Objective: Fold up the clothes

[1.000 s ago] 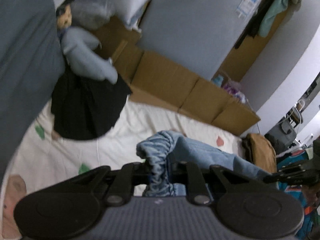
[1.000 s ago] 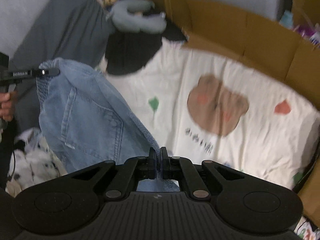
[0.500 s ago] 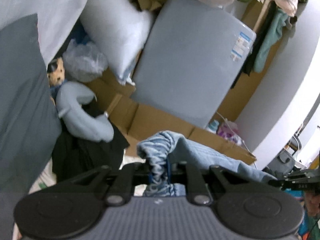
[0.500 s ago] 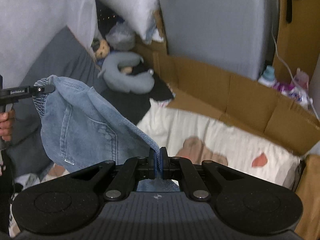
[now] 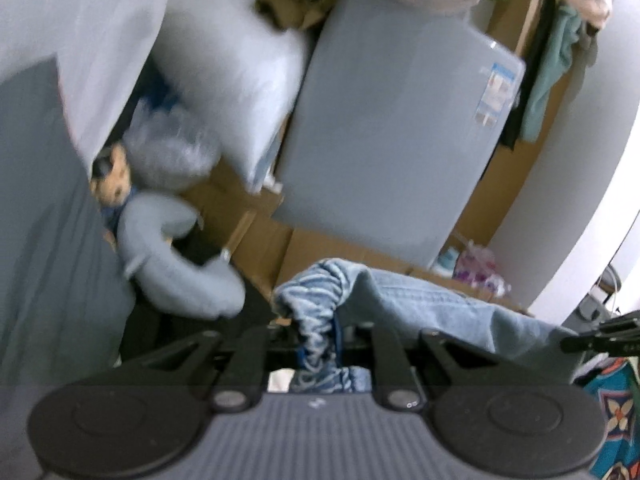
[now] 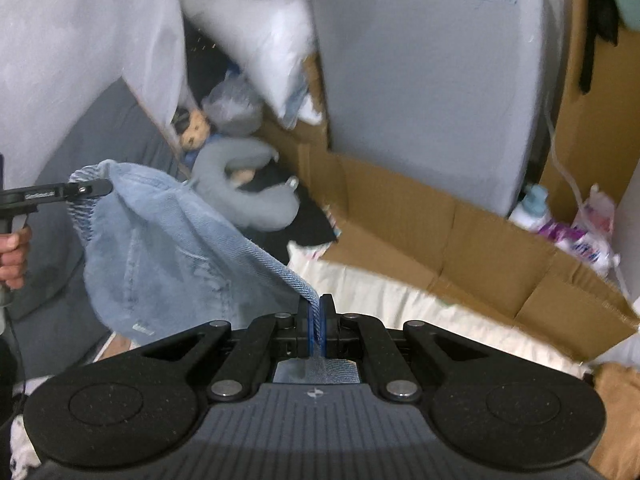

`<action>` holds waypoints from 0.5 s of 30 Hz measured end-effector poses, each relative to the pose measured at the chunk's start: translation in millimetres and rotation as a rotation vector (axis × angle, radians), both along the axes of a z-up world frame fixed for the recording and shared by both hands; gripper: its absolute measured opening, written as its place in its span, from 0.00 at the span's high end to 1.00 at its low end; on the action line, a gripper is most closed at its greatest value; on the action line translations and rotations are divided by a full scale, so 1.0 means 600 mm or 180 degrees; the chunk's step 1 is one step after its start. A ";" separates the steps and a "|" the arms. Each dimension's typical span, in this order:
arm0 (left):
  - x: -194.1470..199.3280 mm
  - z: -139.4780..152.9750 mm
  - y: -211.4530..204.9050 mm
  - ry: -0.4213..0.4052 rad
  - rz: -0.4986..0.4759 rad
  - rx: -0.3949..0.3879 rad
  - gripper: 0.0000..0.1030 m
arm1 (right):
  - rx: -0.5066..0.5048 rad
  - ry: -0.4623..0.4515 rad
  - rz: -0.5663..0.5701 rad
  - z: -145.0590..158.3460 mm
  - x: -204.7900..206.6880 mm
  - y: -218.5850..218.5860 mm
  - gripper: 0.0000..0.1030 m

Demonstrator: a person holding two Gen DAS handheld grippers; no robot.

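Note:
A light blue denim garment (image 6: 168, 248) hangs in the air between my two grippers. My right gripper (image 6: 316, 320) is shut on one edge of its waistband. My left gripper (image 5: 320, 344) is shut on the bunched elastic waistband (image 5: 316, 300). In the right wrist view the left gripper (image 6: 86, 189) holds the far corner at the left, with a hand below it. In the left wrist view the denim (image 5: 440, 304) stretches right to the right gripper (image 5: 600, 340). The garment's lower part is hidden below both views.
A cream bedsheet (image 6: 400, 292) lies below, bordered by cardboard (image 6: 460, 232). A grey neck pillow (image 6: 244, 192), a small plush toy (image 6: 192, 132) and a black garment (image 6: 308, 216) lie at the back left. A grey upright panel (image 6: 420, 80) and a white pillow (image 6: 260, 36) stand behind.
Both grippers have lifted the denim garment up off the bed. The views have tilted upward, from the bedsheet to the back wall and pillows.

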State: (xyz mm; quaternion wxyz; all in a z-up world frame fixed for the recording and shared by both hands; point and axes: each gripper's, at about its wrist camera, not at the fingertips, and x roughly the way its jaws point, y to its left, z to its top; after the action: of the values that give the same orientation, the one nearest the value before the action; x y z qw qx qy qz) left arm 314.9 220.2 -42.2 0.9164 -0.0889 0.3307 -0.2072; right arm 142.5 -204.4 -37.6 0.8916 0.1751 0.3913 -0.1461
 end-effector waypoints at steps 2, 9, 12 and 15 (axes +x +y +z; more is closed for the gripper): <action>-0.020 -0.037 0.012 0.0127 0.0038 0.0010 0.86 | 0.0050 0.0058 0.0056 -0.017 -0.002 0.013 1.00; -0.108 -0.136 0.060 0.0542 0.0183 0.0037 0.86 | 0.0282 0.0261 0.0242 -0.079 -0.016 0.074 1.00; -0.148 -0.165 0.081 0.0687 0.0217 0.0075 0.86 | 0.0386 0.0338 0.0308 -0.104 -0.027 0.108 1.00; -0.186 -0.190 0.104 0.0804 0.0313 0.0035 0.85 | 0.0519 0.0401 0.0344 -0.128 -0.041 0.139 1.00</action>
State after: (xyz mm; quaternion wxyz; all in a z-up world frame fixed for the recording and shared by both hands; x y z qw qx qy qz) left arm 203.3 282.5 -156.2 0.8770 -0.1254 0.4398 -0.1474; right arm 118.2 -121.0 -114.7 0.8546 0.2162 0.4660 -0.0762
